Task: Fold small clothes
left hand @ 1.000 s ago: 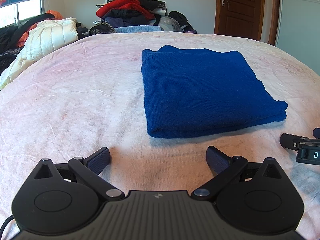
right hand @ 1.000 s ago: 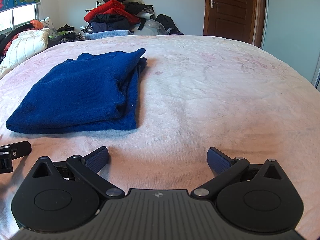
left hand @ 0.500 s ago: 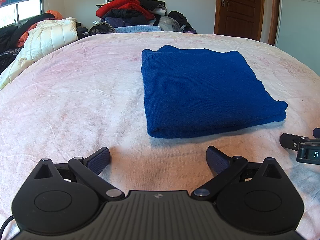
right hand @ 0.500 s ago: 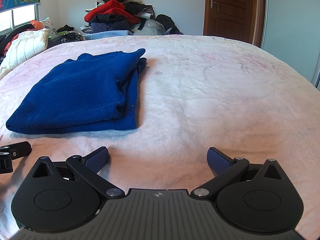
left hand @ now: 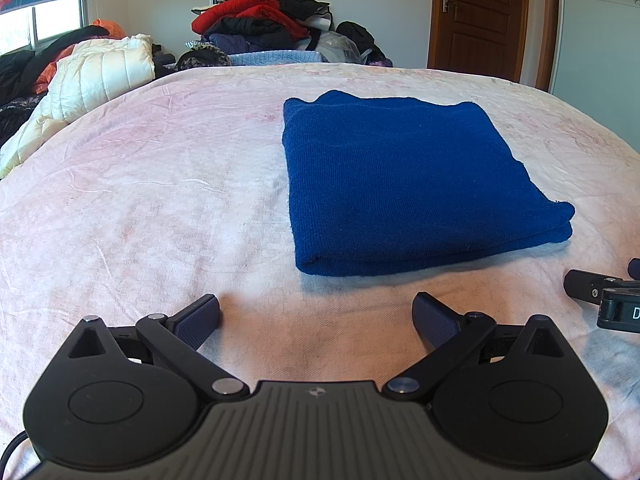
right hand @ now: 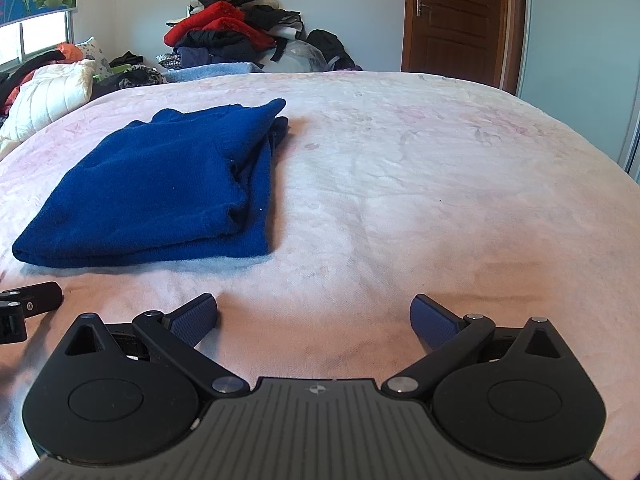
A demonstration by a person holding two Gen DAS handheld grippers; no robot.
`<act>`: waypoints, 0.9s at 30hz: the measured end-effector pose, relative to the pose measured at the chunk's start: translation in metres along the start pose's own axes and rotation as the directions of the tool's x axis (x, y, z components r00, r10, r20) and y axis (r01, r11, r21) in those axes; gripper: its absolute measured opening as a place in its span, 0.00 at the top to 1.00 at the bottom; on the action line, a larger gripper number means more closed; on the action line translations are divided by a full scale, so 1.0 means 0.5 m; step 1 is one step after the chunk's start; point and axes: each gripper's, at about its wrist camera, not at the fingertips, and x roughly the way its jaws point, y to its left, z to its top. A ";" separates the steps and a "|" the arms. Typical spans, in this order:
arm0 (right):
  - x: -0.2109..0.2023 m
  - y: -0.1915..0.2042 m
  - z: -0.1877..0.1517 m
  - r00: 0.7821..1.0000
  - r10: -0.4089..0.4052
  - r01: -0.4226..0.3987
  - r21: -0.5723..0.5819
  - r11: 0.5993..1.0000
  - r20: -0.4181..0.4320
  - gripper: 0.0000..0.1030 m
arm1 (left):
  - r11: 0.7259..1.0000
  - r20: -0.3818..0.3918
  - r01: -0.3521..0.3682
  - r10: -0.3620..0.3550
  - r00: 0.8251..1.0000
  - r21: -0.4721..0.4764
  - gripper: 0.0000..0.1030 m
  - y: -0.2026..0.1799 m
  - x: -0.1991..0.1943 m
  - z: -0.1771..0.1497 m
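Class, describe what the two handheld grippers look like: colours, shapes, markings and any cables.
The left gripper and right gripper look alike: matte black, ribbed grey centre plate with a small cross mark, two round discs, silver pivot pins, angled arms ending in textured dark-blue pads. A black cable leaves the left one's corner.

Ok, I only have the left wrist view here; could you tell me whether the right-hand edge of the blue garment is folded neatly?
Observer: Not quite. In the right wrist view the blue garment shows loose layers along that edge, the top one bulging over the lower one.
Operator: Thank you. Does anything stick out at the far end?
Observer: Yes, a pointed corner pokes out beyond the rest of the stack.
Operator: And is the right gripper holding anything?
Observer: No, the right gripper is open, with only bed sheet between its fingers.
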 end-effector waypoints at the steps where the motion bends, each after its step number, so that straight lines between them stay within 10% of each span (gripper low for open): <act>1: 0.000 0.003 0.001 1.000 -0.004 0.004 -0.007 1.000 -0.001 0.01 | 1.000 0.000 0.000 0.000 1.000 0.000 0.00 0.000 0.000 0.000; 27: 0.000 0.002 0.000 1.000 -0.003 0.003 -0.005 1.000 -0.001 0.01 | 1.000 0.000 0.001 -0.001 1.000 -0.001 0.00 0.001 0.001 0.000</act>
